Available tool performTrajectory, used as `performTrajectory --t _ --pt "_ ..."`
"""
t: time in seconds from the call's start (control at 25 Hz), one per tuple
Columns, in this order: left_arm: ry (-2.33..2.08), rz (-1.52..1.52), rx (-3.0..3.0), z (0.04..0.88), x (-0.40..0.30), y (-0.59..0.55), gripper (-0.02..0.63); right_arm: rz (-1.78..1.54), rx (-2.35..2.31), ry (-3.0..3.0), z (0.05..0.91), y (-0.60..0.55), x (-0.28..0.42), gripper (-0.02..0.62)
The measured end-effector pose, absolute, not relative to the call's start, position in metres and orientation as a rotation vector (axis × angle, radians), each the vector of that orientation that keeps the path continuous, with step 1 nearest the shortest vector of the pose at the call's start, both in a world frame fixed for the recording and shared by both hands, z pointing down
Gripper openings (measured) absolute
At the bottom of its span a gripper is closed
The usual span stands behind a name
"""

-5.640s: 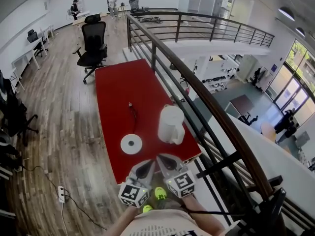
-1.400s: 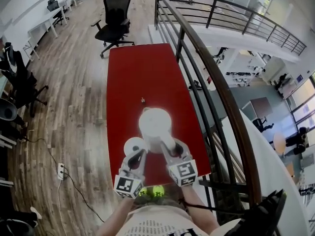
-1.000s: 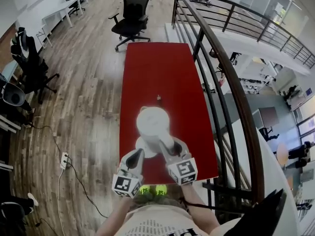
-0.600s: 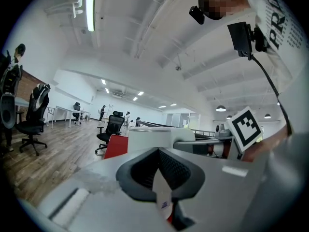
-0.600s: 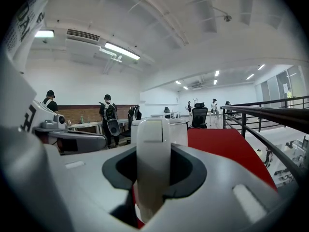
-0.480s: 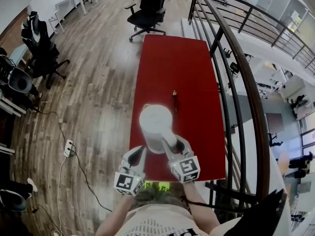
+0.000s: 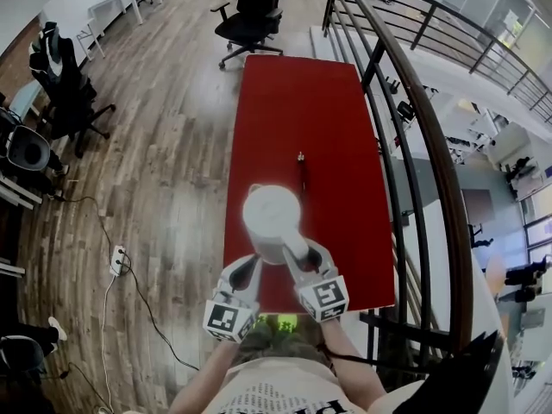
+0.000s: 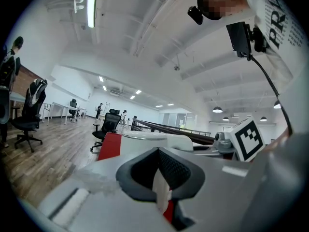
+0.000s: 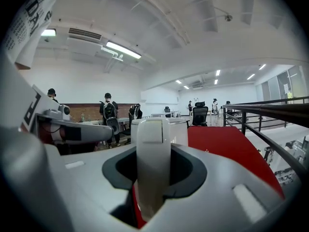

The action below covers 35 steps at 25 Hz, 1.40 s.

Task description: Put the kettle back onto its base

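One sound hold: right gripper (image 7: 291, 254) clamps the white plastic kettle (image 7: 270, 214) by its rigid handle (image 9: 153, 149); probably weighty. Left gripper (image 7: 246, 267) jaws together, empty.

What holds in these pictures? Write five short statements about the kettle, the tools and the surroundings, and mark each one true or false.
1. The right tool is closed on the handle of the kettle. True.
2. The kettle lies on its side. False: it stands upright, its lid facing up.
3. The table is green. False: its top is red.
4. A black office chair stands past the far end of the table. True.
5. In the head view, the railing runs along the table's left side. False: it runs along the right side.
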State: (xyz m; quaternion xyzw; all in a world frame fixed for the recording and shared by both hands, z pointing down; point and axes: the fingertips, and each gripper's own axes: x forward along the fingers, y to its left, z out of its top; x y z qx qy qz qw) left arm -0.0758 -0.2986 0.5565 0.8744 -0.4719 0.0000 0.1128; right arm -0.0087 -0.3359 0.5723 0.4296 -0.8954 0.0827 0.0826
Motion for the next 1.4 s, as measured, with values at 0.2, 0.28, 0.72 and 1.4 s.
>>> performTrajectory --t 0.2,0.28,0.72,1.4 --pt "-1.356 -0.007 2.590 0.551 -0.065 -0.297 -0.008 0.232 1.289 -2.674 0.572 -0.334 -0.006 0.121" --pt "-1.359 -0.006 2.593 0.552 -0.065 -0.296 -0.008 0.222 1.282 -2.670 0.573 -0.332 -0.006 0.121" --pt "-1.349 -0.020 2.586 0.551 -0.062 -0.291 -0.008 0.180 1.279 -2.640 0.582 -0.320 -0.002 0.123" --pt "-1.340 -0.003 2.568 0.557 -0.060 -0.274 -0.008 0.263 1.399 -2.526 0.606 -0.294 0.001 0.124"
